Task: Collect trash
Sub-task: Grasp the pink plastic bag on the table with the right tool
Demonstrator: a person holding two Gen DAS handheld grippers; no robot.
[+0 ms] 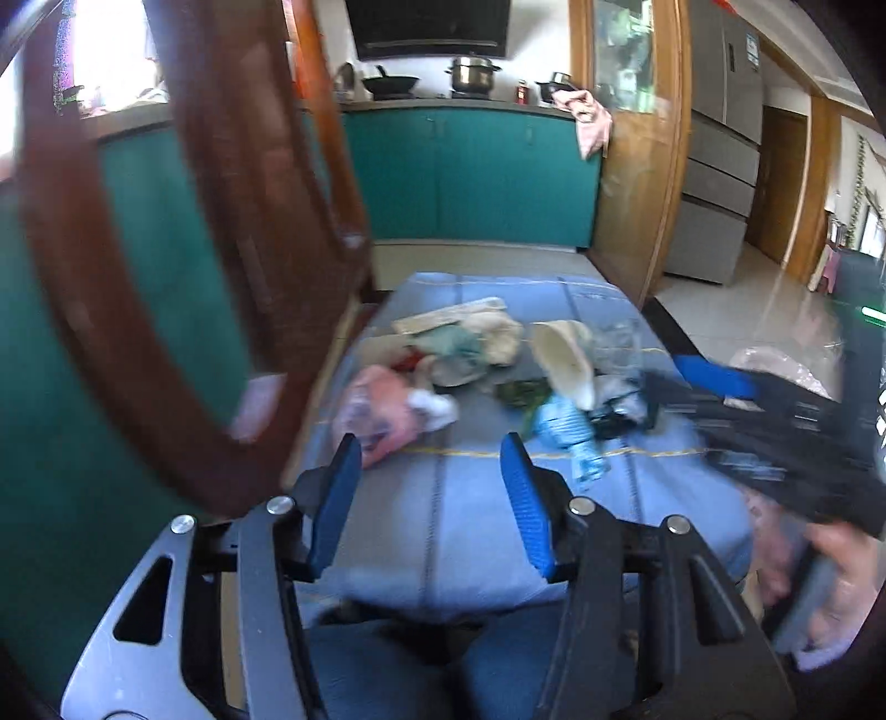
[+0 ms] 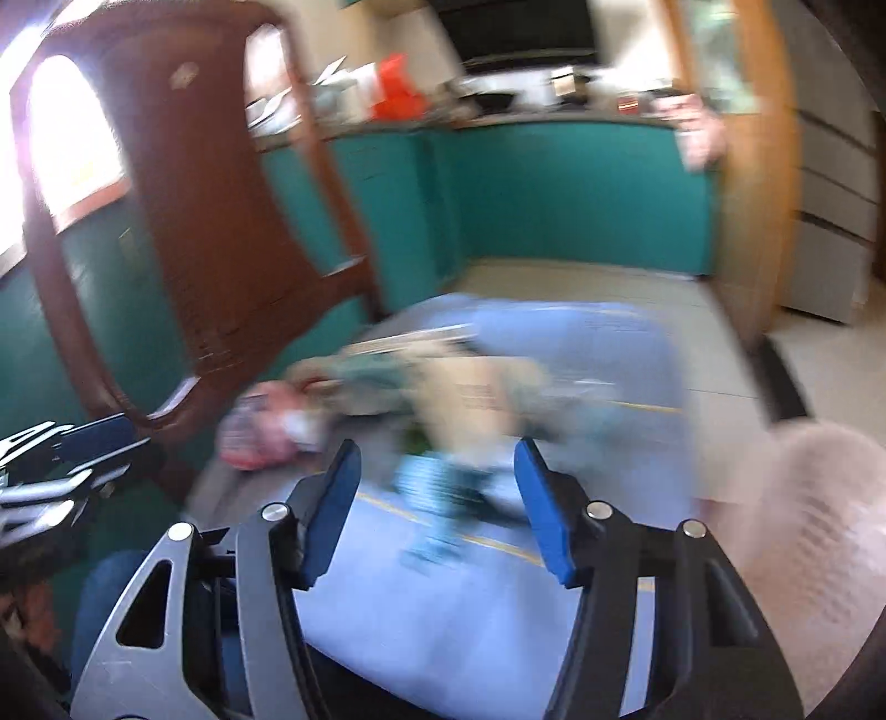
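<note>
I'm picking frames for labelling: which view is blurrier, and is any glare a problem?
Right wrist view: heavy motion smear, the trash pile unreadable, window blown out. Left wrist view: sharper, the crushed water bottle legible; the right gripper streaks, and the window is overexposed.

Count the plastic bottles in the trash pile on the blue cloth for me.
1 that I can make out: a crushed blue-tinted plastic bottle at the near edge of the trash pile, right of centre. Others may be buried beneath; the right wrist view is too blurred to check.
</note>
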